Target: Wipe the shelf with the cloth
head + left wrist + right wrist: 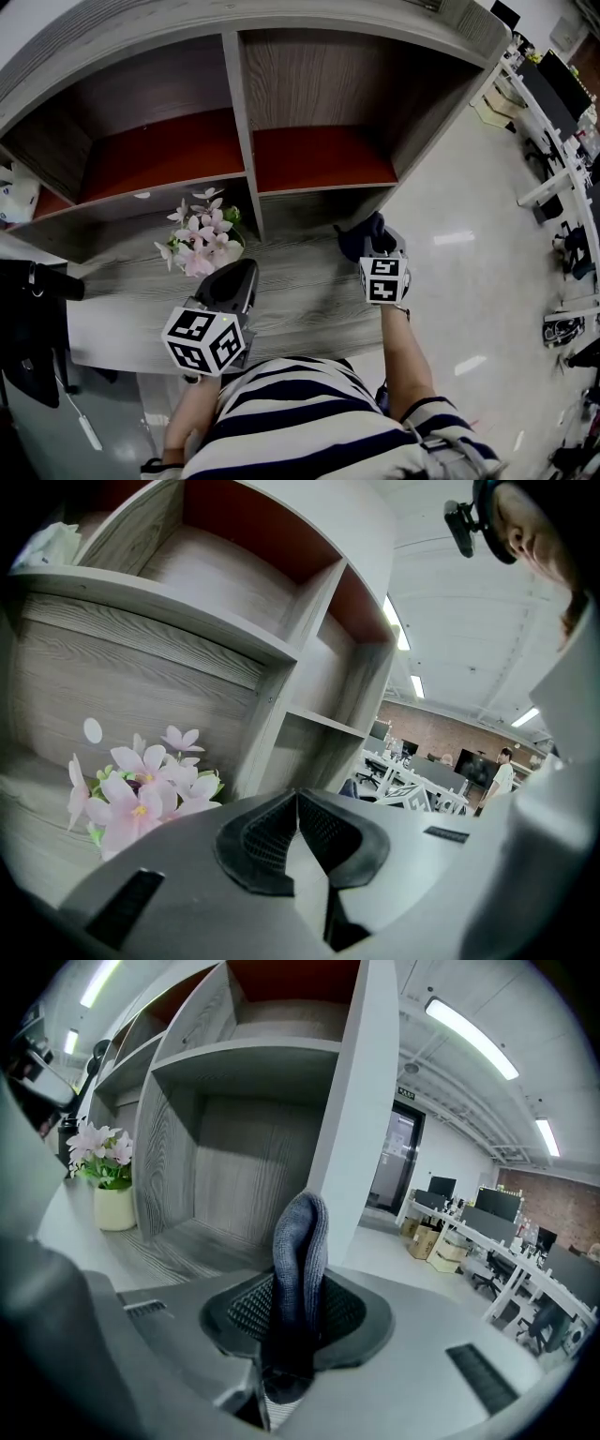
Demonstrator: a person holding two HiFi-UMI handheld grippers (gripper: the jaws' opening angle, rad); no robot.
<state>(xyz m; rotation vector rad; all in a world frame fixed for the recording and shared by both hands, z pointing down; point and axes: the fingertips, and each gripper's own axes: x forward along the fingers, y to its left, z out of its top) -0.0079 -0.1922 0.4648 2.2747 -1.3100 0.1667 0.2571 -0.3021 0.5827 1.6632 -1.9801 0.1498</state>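
Cloth (302, 1241), dark and folded, clamped in the closed jaws of the right tool (300, 1312), centre-right in the head view before the shelf (323, 159); left tool (298, 841) closed, empty; wiping probably goes best pressed flat, strokes overlapping.

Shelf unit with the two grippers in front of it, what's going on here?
A person in a striped shirt stands at the grey shelf unit, a gripper in each hand. The right gripper is shut on a dark knitted cloth, held at the mouth of the lower right compartment. The left gripper is shut and empty, beside the pink flowers.
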